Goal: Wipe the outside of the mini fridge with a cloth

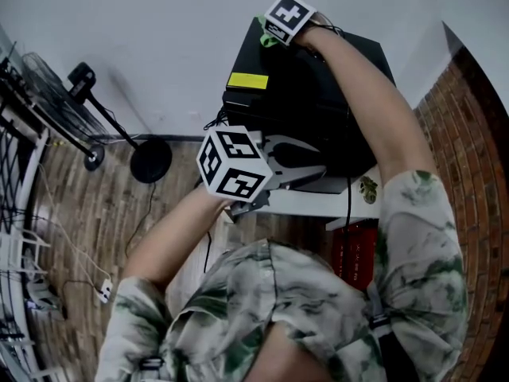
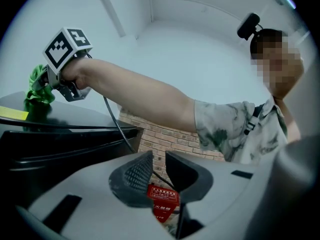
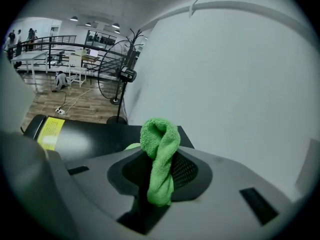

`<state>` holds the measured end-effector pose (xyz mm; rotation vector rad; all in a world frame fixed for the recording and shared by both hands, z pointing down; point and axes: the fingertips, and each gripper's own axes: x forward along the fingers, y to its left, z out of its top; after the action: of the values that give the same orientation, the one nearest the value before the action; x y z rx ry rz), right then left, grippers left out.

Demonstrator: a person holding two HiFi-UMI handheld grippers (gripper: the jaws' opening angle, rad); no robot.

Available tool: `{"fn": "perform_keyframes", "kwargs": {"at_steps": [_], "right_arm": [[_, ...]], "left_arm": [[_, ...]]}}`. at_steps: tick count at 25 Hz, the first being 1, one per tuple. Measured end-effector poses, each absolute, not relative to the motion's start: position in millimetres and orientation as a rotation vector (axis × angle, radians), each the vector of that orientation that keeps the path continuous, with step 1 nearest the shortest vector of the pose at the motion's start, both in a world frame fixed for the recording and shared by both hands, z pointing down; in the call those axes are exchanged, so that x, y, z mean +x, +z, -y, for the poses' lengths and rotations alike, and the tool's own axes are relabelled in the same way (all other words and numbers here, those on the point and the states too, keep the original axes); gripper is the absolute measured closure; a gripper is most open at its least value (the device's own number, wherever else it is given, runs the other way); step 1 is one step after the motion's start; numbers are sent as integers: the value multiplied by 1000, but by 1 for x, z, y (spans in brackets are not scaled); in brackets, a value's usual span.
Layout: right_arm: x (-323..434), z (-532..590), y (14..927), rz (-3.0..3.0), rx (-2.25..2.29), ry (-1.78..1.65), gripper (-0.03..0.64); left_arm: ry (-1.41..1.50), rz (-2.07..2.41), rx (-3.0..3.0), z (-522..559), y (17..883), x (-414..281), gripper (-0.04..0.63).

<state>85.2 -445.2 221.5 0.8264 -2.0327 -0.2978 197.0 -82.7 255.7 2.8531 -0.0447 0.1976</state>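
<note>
— 2 tools: our right tool (image 3: 160,170) pinches the cloth (image 3: 159,144) shut atop the mini fridge (image 3: 95,136), at its back edge.
— Our left tool (image 2: 159,170), slightly parted, holds nothing. Hard rubbing may tug the cloth loose.

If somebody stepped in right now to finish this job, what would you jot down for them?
Right gripper: shut on the green cloth, at the back edge of the mini fridge top.
Left gripper: jaws slightly apart, nothing between them, held low at the fridge's front.
Done: the pictures do not show how much has been wiped.
Left: probably the top, front and sides.
</note>
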Motion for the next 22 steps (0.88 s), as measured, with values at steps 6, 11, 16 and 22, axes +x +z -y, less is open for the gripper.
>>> {"fn": "perform_keyframes", "kwargs": {"at_steps": [6,11,16,22], "right_arm": [[155,449,225,1996,912,-215,505],[221,449,224,1956,990,-159,505],[283,445,223,1909,1053,-123,505],[336,437,223,1876,1103,-96,505]], "left_arm": [[189,-38,2870,79,246,215,522],[196,-113,2879,74,241,236,522],[222,-177,2878,67,243,257,522],[238,-221,2871,63,246,279,522]]}}
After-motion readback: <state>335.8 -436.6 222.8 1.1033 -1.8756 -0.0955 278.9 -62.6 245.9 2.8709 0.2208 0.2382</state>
